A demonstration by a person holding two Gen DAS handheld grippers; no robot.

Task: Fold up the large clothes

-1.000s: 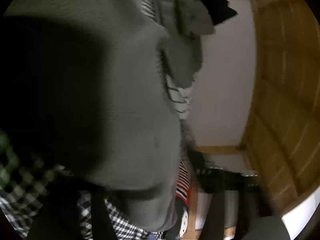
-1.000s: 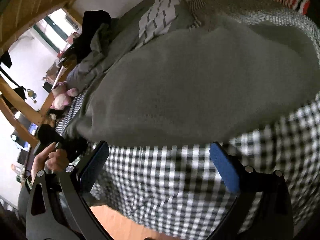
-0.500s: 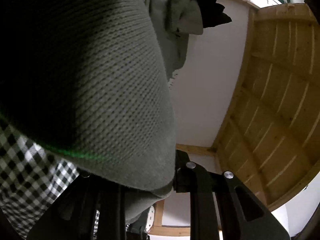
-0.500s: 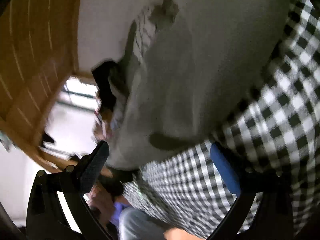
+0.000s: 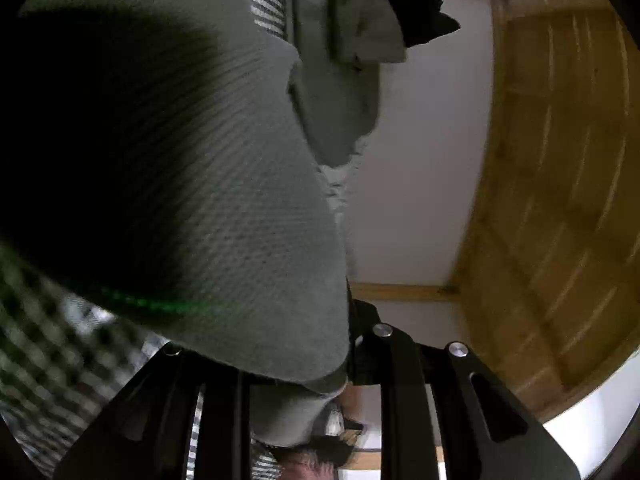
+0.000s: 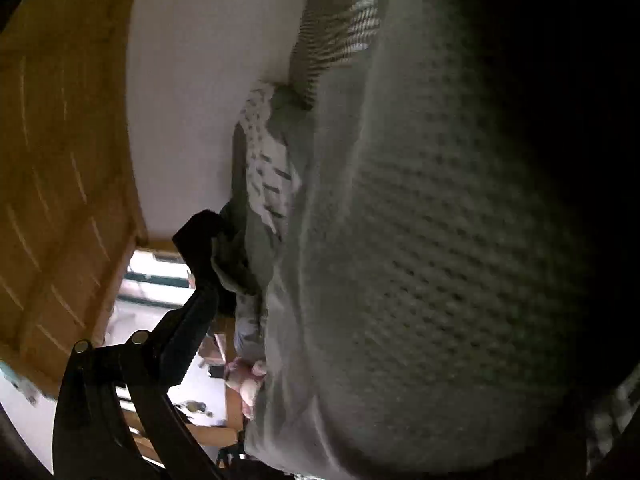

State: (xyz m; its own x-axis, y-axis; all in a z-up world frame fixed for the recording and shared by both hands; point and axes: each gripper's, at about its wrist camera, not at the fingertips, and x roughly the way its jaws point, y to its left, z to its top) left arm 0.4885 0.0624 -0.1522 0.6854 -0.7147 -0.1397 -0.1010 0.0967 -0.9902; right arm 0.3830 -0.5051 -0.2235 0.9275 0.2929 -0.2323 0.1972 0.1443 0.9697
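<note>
The grey knit sweater (image 5: 224, 184) is the biggest thing in both views, draped right against the lenses over the black-and-white checked bedsheet (image 5: 52, 380). The wooden slatted panel (image 5: 560, 200) and white wall (image 5: 424, 184) lie beyond. The left gripper (image 5: 298, 364) has sweater fabric bunched between its fingers, pinching it. The right gripper (image 6: 360, 360) is mostly buried under the knit (image 6: 440, 240); I cannot tell its jaw state.
</note>
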